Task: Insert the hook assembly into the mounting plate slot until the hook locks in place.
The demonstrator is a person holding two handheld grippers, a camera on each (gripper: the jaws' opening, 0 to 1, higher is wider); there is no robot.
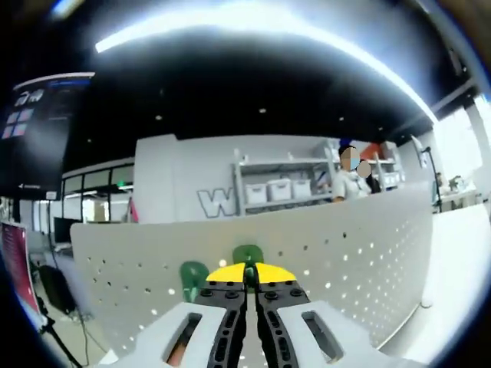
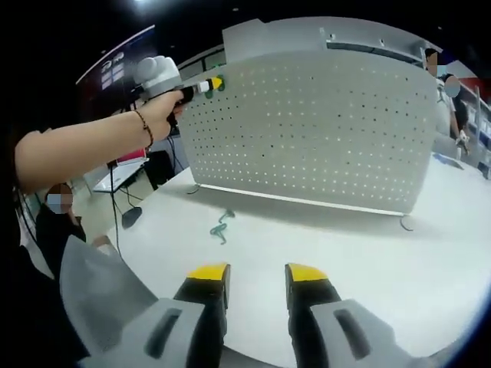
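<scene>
Hook point(image 1: 247, 255), green, sits clamped in the left claw point(image 1: 247, 270) at the pegboard's point(image 2: 322, 123) upper-left edge; right claw point(image 2: 257, 274) gapes above open counter point(image 2: 368, 253).

Matt perforated metal pegboard point(image 2: 322, 130)

Brightly lit from overhead strip lights point(image 1: 253, 31), blown out to white glare. Strong fisheye bending toward the edges, straight lines curved. Soft shadow under the pegboard point(image 2: 322, 130) on the pale worktop point(image 2: 368, 253). Background softly blurred.
</scene>
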